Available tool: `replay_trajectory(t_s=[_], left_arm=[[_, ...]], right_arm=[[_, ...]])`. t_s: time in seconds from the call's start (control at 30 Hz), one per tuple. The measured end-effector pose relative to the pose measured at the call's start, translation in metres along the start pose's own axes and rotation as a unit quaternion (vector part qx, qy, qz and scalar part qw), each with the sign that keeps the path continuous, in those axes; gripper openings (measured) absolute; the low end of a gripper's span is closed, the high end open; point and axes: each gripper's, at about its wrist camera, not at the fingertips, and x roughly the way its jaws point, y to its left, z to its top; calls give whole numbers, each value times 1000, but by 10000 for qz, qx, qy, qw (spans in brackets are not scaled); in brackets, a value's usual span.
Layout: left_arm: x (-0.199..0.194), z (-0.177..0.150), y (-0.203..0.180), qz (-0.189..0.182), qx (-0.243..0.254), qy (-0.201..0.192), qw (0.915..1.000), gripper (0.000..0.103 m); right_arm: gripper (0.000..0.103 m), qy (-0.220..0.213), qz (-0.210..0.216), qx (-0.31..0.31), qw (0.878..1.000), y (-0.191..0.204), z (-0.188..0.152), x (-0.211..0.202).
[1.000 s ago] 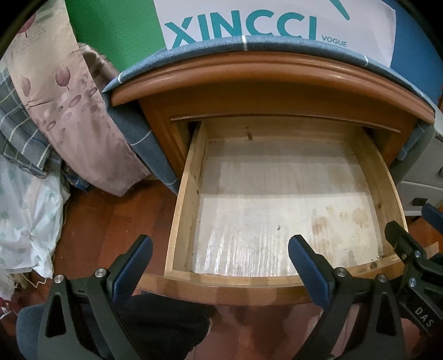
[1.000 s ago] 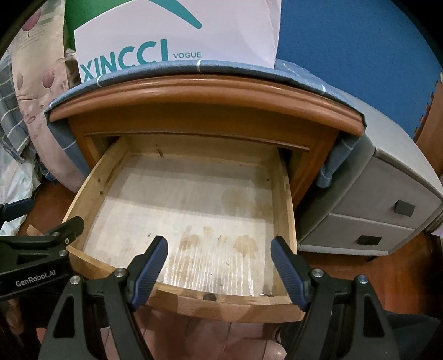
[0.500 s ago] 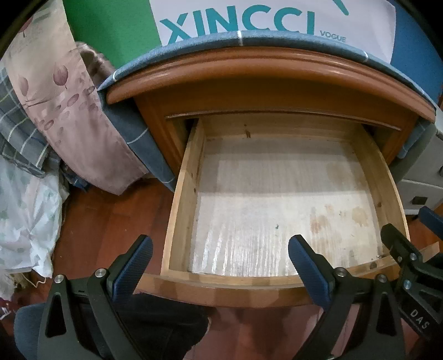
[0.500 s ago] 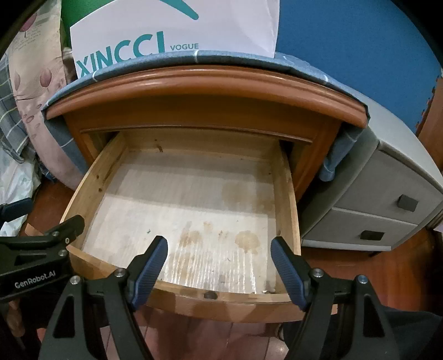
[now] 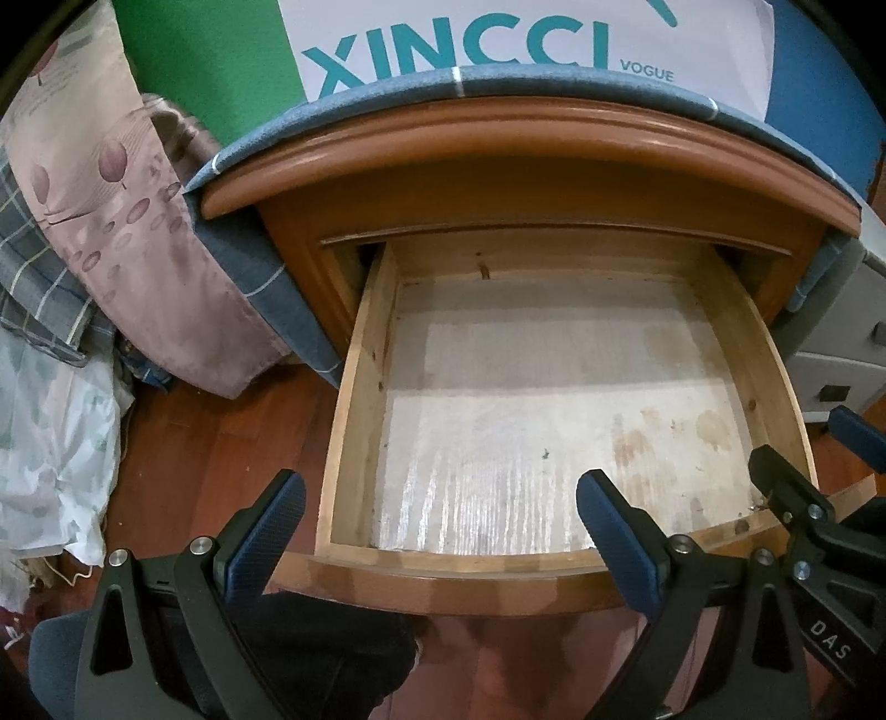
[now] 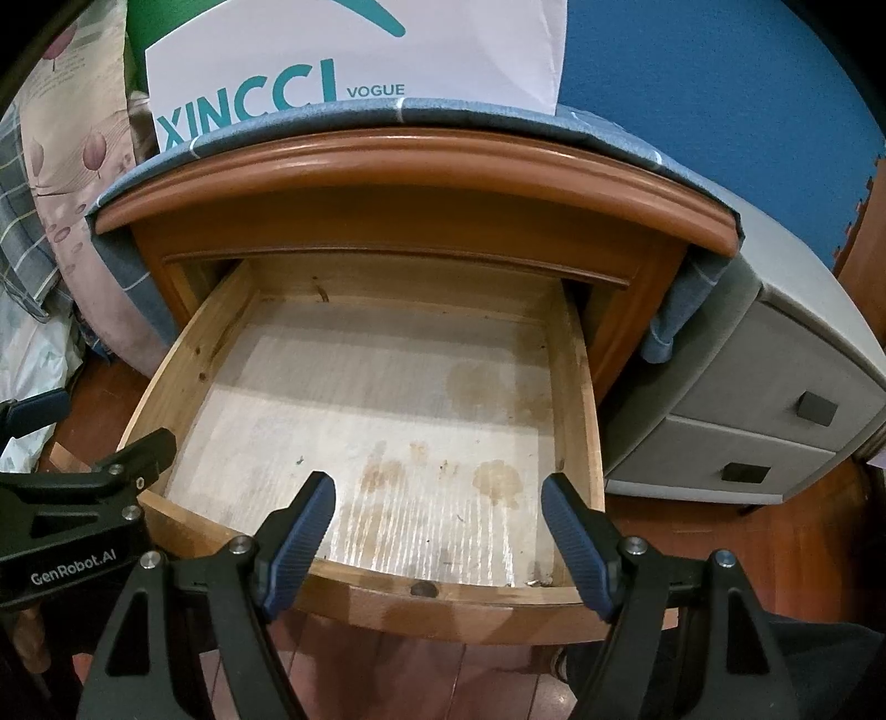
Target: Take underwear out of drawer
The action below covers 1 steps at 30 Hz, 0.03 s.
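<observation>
Nightstand (image 5: pixel 531 160), wooden, blue cloth (image 6: pixel 620 133) over its top, white XINCCI bag (image 5: pixel 498 50) standing on that. Its drawer (image 5: pixel 360 421) is pulled fully out toward me, and the pale stained liner (image 6: pixel 376 421) is bare front to back. No underwear in either view; I can't tell where it is. The back corners under the top are shadowed, so something flat could hide there, but I doubt it.

Grey two-drawer cabinet (image 6: pixel 775 399) sits just beside the nightstand on my right. Bedding pile (image 5: pixel 111 221) on my left.

My left gripper (image 5: pixel 440 531) hangs over the drawer's front left corner, jaws wide apart, nothing between them. My right gripper (image 6: pixel 437 531) hangs over the front right part, jaws equally wide, also holding nothing.

Risks, as I judge them:
- reaching in anyway and scraping or pinching the liner, lifting it instead of clothing
- pads knocking the drawer front (image 6: pixel 421 603), shoving it shut
- my two grippers are near each other, could clash if both dive in
- grabbing bedding by mistake
</observation>
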Motion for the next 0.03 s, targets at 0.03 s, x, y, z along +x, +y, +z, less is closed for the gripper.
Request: replay_trajectory(t_s=[0.03], left_arm=[[0, 0, 0, 13, -20, -12, 10000, 98]], right_arm=[[79, 3, 4, 4, 10000, 0, 0, 0]])
